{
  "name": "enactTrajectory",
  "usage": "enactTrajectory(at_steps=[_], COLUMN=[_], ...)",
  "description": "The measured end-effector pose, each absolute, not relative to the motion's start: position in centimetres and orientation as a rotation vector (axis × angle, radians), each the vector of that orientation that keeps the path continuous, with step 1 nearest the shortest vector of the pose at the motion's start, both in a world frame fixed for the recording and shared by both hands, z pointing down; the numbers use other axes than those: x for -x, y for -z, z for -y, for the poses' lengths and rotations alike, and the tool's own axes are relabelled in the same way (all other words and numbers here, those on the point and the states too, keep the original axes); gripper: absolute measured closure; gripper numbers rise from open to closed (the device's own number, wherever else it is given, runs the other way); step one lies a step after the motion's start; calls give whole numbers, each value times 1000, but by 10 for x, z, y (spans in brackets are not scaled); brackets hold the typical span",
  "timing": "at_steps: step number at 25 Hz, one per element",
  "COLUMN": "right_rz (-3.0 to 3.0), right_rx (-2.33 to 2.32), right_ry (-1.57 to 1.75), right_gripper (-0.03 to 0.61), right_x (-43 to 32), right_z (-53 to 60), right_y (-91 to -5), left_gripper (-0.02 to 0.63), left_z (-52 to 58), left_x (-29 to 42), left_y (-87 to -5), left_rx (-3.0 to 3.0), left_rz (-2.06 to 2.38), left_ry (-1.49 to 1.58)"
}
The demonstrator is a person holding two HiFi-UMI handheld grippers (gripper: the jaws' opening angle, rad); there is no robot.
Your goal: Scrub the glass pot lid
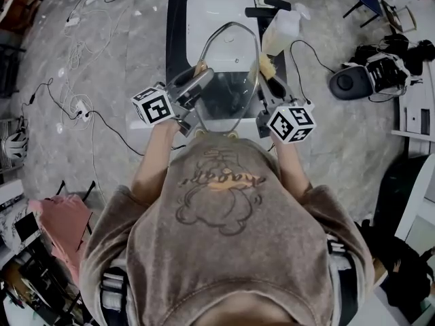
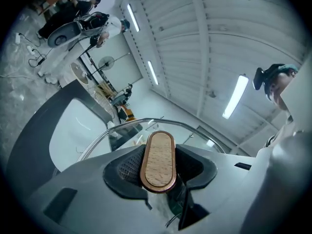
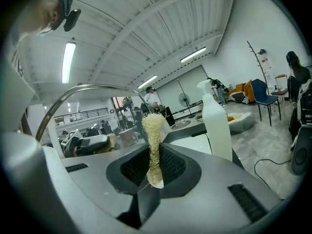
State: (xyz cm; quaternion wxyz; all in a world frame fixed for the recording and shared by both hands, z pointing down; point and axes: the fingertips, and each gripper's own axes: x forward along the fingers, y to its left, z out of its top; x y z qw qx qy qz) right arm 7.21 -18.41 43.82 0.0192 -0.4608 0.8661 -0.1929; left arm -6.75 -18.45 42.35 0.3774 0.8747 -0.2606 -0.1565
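The glass pot lid (image 1: 231,87) stands on edge over the white sink (image 1: 204,12), between my two grippers. My left gripper (image 1: 196,79) is shut on the lid's oval wooden handle (image 1: 200,68). In the left gripper view that handle (image 2: 158,160) fills the gap between the jaws (image 2: 158,168), and the lid's steel rim (image 2: 126,126) arcs behind it. My right gripper (image 1: 270,73) is shut on a pale loofah scrubber (image 1: 266,63) close to the lid's right side. In the right gripper view the scrubber (image 3: 153,145) sticks up from the jaws (image 3: 155,167), with the lid's rim (image 3: 63,99) to its left.
A white pump bottle (image 1: 282,29) stands on the dark counter at the sink's right, also visible in the right gripper view (image 3: 214,126). A black faucet (image 1: 268,5) sits behind it. Cables (image 1: 75,107) and gear (image 1: 377,73) lie on the floor on both sides.
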Motion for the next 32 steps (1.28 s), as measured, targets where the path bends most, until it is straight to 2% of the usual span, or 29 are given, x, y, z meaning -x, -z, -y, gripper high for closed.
enactTrajectory(at_steps=[14, 32], right_rz=[-2701, -2737], right_rx=[1271, 1301], right_ry=[448, 351], right_gripper=[537, 535], right_x=[-45, -43], right_z=[194, 221], right_y=[-375, -368], left_gripper=[430, 431], left_z=[173, 157], left_x=[41, 21], left_y=[-415, -394], left_rx=[-2189, -2135], left_rz=[542, 360], left_ry=[430, 494])
